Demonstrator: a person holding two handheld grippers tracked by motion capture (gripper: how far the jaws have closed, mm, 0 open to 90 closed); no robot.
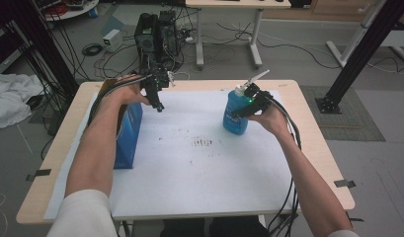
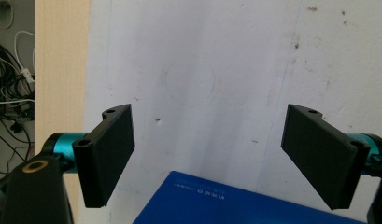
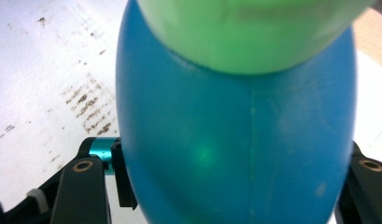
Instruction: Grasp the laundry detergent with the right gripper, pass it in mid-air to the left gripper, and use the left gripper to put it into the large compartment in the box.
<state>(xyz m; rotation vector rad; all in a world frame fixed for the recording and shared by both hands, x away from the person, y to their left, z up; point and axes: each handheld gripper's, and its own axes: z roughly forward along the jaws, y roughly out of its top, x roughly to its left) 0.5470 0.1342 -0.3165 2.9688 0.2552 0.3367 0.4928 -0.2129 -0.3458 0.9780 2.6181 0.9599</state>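
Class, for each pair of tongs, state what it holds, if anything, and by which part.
Right tongs: the blue bottle, gripped across its body, just below the pump top. Left tongs: nothing; jaws wide open above the blue box.

From the high view we look forward and down over the whole table (image 1: 308,148), forearms entering from six o'clock. In the left gripper view we look steeply down on the white sheet (image 2: 202,70), the blue box (image 2: 235,203) at six o'clock; the high view shows that box (image 1: 128,136) at nine o'clock. In the right gripper view we sit very near the blue bottle (image 3: 235,140), which the high view places at two o'clock (image 1: 235,116).
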